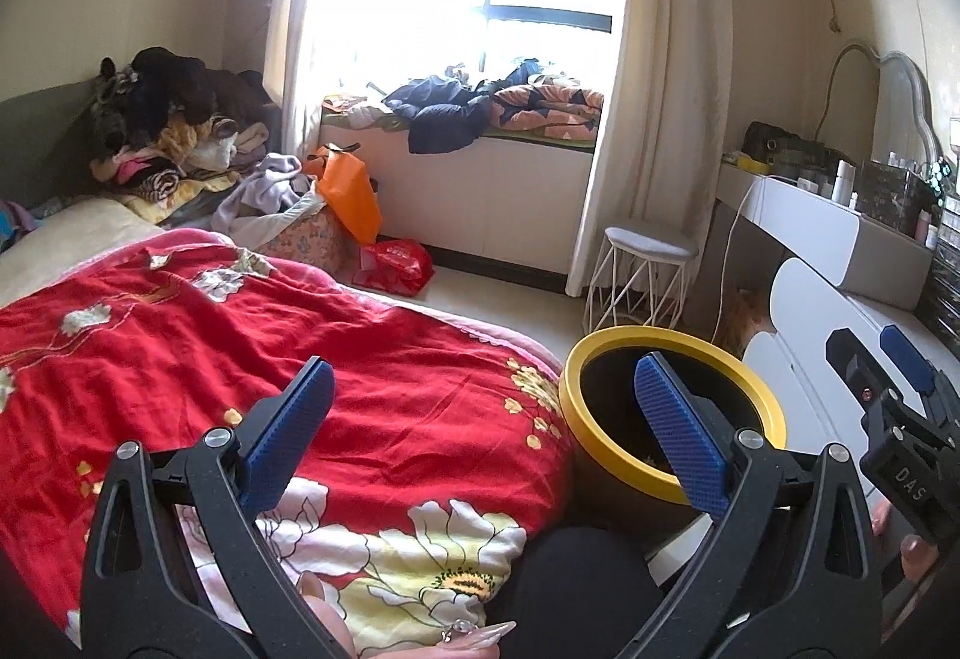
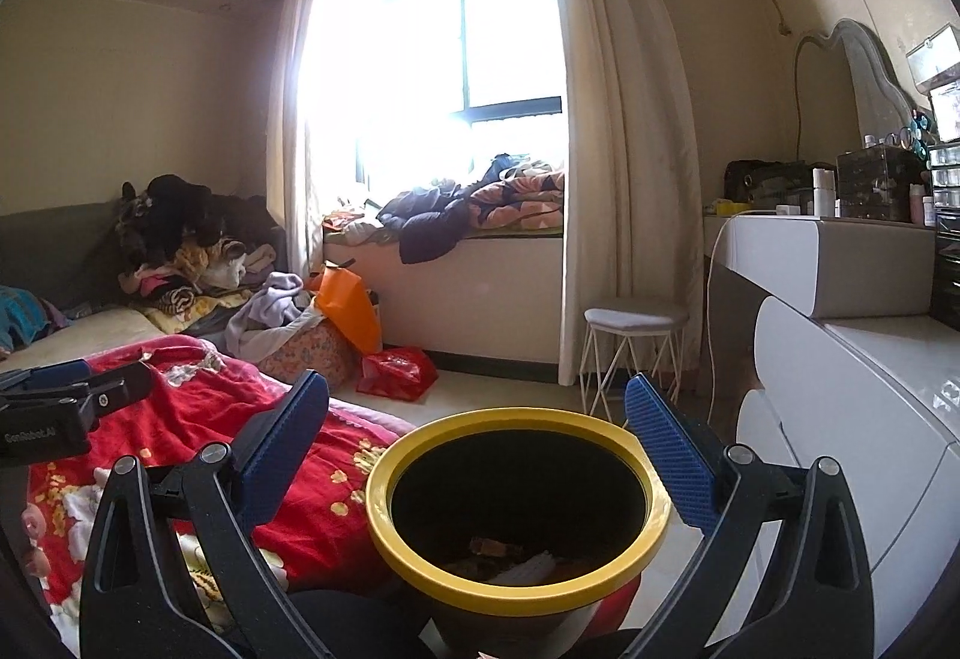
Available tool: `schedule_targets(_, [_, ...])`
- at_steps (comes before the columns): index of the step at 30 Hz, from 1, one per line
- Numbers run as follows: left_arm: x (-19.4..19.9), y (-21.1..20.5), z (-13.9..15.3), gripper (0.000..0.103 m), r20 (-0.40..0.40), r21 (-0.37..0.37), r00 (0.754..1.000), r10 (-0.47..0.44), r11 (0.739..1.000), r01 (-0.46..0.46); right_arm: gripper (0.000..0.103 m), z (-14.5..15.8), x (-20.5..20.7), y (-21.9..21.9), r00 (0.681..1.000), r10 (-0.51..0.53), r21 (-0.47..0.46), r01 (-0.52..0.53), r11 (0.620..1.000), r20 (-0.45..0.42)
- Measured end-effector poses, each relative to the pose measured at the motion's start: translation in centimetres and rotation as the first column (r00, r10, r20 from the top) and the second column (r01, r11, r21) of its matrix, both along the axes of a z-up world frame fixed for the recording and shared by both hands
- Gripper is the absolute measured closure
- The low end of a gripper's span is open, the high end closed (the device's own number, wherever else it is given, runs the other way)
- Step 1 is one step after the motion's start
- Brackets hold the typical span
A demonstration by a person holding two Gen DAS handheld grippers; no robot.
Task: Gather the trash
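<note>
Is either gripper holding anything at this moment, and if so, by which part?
Nothing is held. The left gripper and right gripper are both open with no object between the fingers; the yellow-rimmed bin is ungripped.

Window (image 2: 456, 59) blown out w/ glare; fisheye-warped edges.

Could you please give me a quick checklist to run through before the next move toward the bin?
1. Left gripper open and holding nothing: ok.
2. Right gripper open and holding nothing: ok.
3. Yellow-rimmed bin upright, mouth uncovered: ok.
4. Room left in the bin: ok, only a few scraps at the bottom.
5. Next piece of trash identified: cannot tell; the red bag on the floor may be one.
</note>
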State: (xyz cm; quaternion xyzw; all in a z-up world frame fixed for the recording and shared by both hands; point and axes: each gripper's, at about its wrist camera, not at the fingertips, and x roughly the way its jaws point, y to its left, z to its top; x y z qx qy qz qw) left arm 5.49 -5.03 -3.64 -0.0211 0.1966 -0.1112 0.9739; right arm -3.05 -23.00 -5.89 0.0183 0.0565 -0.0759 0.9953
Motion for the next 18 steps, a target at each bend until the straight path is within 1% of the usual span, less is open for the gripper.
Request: schedule_targets(18, [-0.08,0.01,0.3,0.011,-0.002,-0.007,1.0,0.01,1.0,-0.01,0.006,-0.11,-0.04,-0.06,1.0,-0.006,0.003,0.006,1.0,-0.001])
